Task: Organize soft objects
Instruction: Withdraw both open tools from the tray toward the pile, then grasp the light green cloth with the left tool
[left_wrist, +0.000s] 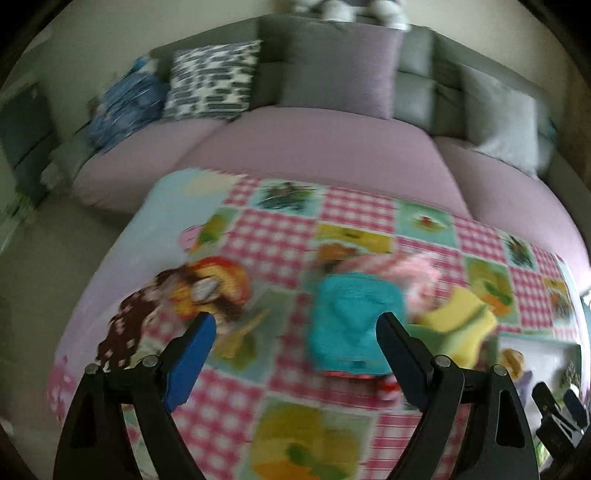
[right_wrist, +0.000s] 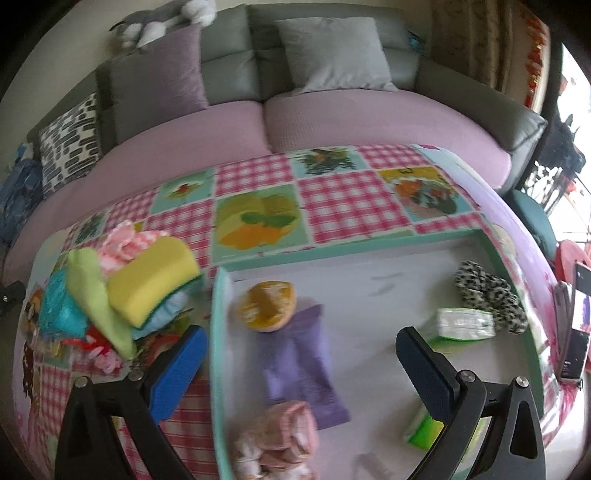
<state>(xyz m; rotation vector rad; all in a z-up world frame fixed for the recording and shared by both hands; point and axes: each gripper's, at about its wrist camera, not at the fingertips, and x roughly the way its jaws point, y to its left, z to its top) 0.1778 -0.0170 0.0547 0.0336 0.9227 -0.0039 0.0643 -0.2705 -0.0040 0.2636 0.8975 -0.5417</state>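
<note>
A shallow tray with a mint-green rim (right_wrist: 221, 325) filled the lower right of the right wrist view, set on a table under a pink-checked patchwork cloth (right_wrist: 332, 199). Inside it lay one round orange squishy item (right_wrist: 266, 306) near the tray's upper left, one purple packet (right_wrist: 303, 362) just below and touching it, one pink knitted bundle (right_wrist: 280, 439) at the bottom edge, one black-and-white spotted scrunchie (right_wrist: 487, 295) at the right, one pale green packet (right_wrist: 461, 325) just beside the scrunchie, and a bright green piece (right_wrist: 424, 432) partly hidden behind the right finger. Left of the tray, outside it, a heap of soft things sat on the cloth: one yellow sponge (right_wrist: 155, 277) on top, a lime-green cloth (right_wrist: 96, 295), a teal pouch (right_wrist: 59, 310) and pink fluffy fabric (right_wrist: 125, 236). The right gripper (right_wrist: 295, 354) stood wide apart above the tray's left part, holding nothing. In the blurred left wrist view, the left gripper (left_wrist: 295, 332) was likewise spread wide and empty, over the cloth with the teal pouch (left_wrist: 351, 321) just ahead of its right finger. Behind the table ran a sofa (right_wrist: 332, 107) with four cushions counted in that view.
</note>
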